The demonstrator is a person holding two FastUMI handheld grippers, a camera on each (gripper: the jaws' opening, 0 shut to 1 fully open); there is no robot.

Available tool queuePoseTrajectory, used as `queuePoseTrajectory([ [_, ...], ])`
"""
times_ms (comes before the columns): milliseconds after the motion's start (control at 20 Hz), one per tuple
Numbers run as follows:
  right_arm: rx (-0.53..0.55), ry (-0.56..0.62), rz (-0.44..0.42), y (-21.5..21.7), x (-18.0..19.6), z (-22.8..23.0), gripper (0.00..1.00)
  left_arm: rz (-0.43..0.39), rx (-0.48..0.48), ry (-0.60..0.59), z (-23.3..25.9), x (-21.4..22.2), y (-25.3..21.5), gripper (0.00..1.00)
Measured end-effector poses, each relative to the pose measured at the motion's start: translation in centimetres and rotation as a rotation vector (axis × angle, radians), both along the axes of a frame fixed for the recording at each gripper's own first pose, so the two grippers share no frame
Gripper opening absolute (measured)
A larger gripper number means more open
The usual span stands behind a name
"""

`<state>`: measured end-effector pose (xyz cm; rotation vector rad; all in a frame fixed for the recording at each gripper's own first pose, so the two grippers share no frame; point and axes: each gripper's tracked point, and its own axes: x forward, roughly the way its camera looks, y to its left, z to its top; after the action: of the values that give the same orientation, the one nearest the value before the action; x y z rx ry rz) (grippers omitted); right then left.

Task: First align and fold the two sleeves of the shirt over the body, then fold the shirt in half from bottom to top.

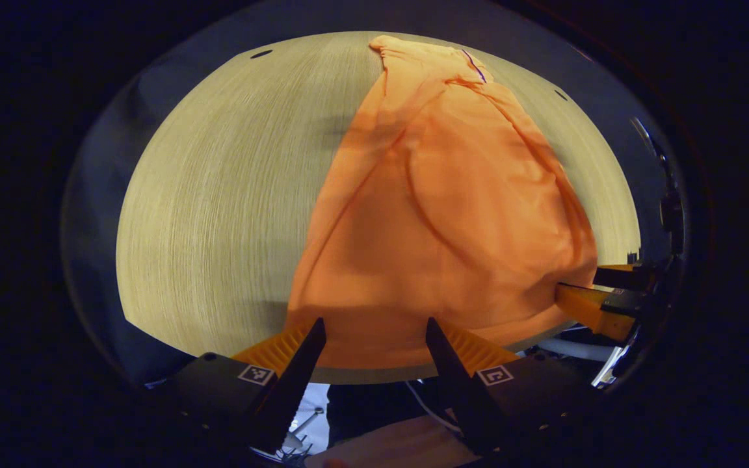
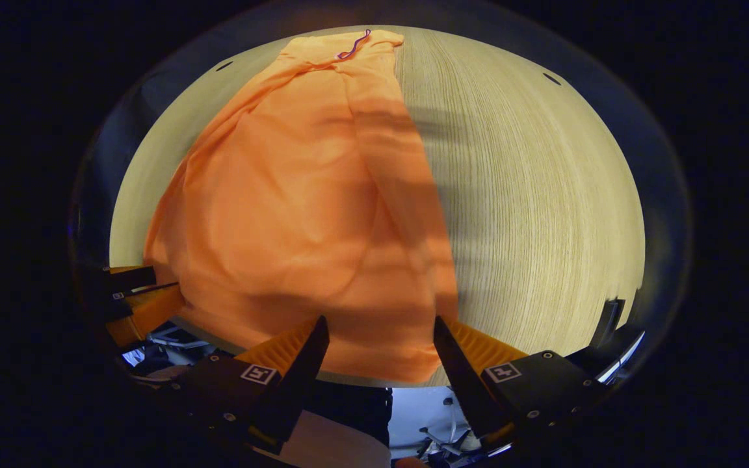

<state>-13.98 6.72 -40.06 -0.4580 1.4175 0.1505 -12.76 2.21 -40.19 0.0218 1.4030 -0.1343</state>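
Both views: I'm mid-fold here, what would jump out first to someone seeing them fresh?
The orange shirt, lying long and narrow on the pale wood table, collar at the far end. Next, the two open claws at its near hem: the left claw at one corner, the right claw at the other, neither gripping cloth yet.

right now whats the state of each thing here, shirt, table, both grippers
shirt: lying on the table, sleeves folded in over the body, bottom hem at the near table edge, not yet folded in half
table: bare wood beside the shirt
left gripper: open, fingers apart at the hem, not pressing the cloth
right gripper: open, fingers apart at the hem, not pressing the cloth
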Motion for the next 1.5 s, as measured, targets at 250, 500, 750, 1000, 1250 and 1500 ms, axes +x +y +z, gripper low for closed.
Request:
queuePoseTrajectory([
  [250,0.000,-0.005,-0.005,0.0,0.1,-0.2,1.00,-0.020,0.043,0.009,-0.2,0.3,0.0,0.96],
  [500,0.017,-0.035,0.010,-0.1,0.2,-0.1,0.96,-0.001,0.040,-0.020,-0.5,0.6,-0.2,0.96],
  [750,0.062,-0.012,0.024,0.7,-0.6,-0.3,0.19,0.013,0.004,-0.090,0.1,1.8,-1.4,0.55],
  [1000,0.121,0.006,-0.007,0.9,-1.0,-0.3,0.01,0.049,-0.087,-0.108,0.0,2.0,-1.6,0.01],
  [1250,0.144,0.021,-0.040,1.0,-0.8,0.0,0.00,0.033,-0.078,-0.090,0.0,2.0,-1.6,0.01],
  [1500,0.181,0.000,-0.028,2.2,0.9,2.2,0.00,0.045,-0.095,-0.099,1.2,3.0,-1.3,0.01],
])
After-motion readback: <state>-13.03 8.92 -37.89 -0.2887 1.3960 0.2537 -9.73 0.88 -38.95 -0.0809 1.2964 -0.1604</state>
